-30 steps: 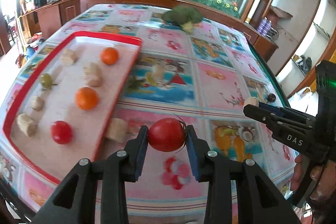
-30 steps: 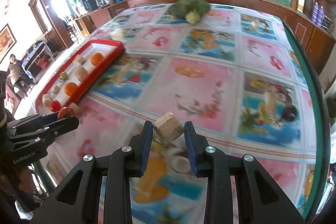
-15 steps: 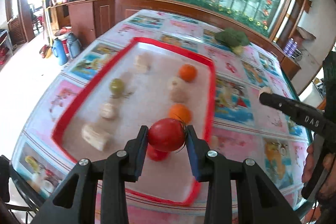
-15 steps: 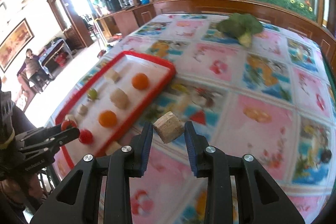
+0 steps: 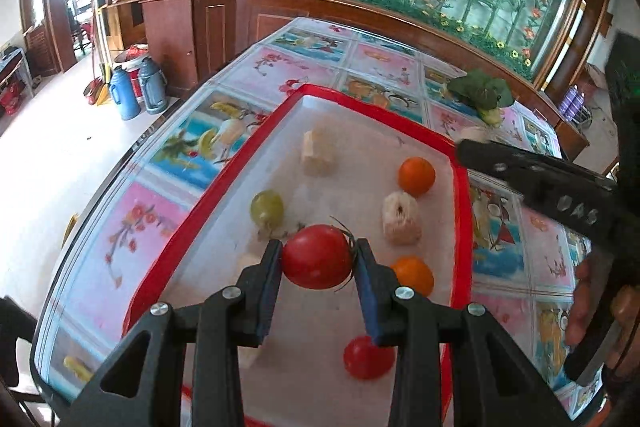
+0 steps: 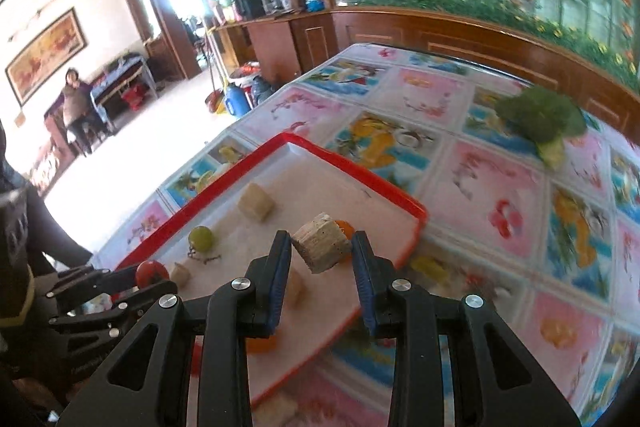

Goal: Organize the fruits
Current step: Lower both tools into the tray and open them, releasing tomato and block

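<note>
A red tomato (image 5: 317, 256) was pinched in the left gripper (image 5: 318, 259) above the red-rimmed tray (image 5: 463, 211). To its right, a pale fruit chunk (image 6: 322, 247) was clamped in the right gripper (image 6: 320, 254) over the tray's far side. If released from height, the tomato could probably roll into the fruits already laid there.

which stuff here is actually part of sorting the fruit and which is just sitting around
Part of the job:
- red tomato held in the left gripper
- beige chunk held in the right gripper
- red tray with oranges, a green grape, a second tomato

Just lying about:
- broccoli on the tablecloth
- flasks on the floor
</note>
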The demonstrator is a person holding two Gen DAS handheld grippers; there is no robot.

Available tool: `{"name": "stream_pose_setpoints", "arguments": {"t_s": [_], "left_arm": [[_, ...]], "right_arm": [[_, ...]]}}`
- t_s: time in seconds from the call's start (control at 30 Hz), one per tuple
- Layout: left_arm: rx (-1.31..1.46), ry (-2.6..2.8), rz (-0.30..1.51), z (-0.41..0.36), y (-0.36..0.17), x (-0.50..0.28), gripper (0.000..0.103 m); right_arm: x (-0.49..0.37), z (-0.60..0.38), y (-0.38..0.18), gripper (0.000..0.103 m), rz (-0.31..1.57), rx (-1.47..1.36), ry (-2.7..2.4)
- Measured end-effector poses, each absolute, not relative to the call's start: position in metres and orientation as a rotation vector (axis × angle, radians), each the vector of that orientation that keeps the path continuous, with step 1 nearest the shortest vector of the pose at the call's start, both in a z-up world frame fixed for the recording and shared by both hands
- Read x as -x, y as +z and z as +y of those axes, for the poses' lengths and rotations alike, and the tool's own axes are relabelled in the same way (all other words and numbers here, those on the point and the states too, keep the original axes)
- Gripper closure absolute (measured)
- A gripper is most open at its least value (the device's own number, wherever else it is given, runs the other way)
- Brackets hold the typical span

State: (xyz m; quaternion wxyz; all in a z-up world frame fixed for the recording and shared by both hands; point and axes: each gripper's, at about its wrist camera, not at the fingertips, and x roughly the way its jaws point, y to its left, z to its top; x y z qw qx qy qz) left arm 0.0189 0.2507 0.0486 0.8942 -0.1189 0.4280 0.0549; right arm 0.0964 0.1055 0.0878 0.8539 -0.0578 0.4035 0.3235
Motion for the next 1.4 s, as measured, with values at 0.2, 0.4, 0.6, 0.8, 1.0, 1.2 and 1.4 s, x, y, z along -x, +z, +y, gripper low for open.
{"name": "stream_pose_setpoints", "arguments": {"t_s": [0.2, 0.4, 0.6, 0.8, 1.0, 1.2, 1.4], "left_arm": [[0.231, 0.116, 0.915, 0.252, 0.038, -0.04, 0.065], [0.226, 0.128, 0.933, 0.255, 0.031, -0.049, 0.065], [0.206, 0.126, 0.936, 0.254, 0.029, -0.057, 0.064], [0.192, 0.116, 0.939, 0.251, 0.027, -0.061, 0.064], [0.178, 0.111, 0.967, 0.247, 0.02, -0.065, 0.064], [0.208, 0.116, 0.99, 0.252, 0.018, -0.067, 0.064], [0.203, 0.121, 1.003, 0.252, 0.021, -0.064, 0.055]], "right_arm": [[-0.11, 0.135, 0.071, 0.073, 0.848, 0.183, 0.704], [-0.125, 0.156, 0.052, 0.073, 0.88, 0.223, 0.713], [-0.13, 0.17, 0.042, 0.073, 0.898, 0.248, 0.722], [-0.132, 0.179, 0.03, 0.073, 0.923, 0.295, 0.725], [-0.133, 0.185, 0.024, 0.073, 0.934, 0.34, 0.72], [-0.131, 0.188, 0.022, 0.073, 0.928, 0.383, 0.713], [-0.129, 0.189, 0.024, 0.072, 0.928, 0.401, 0.695]]}}
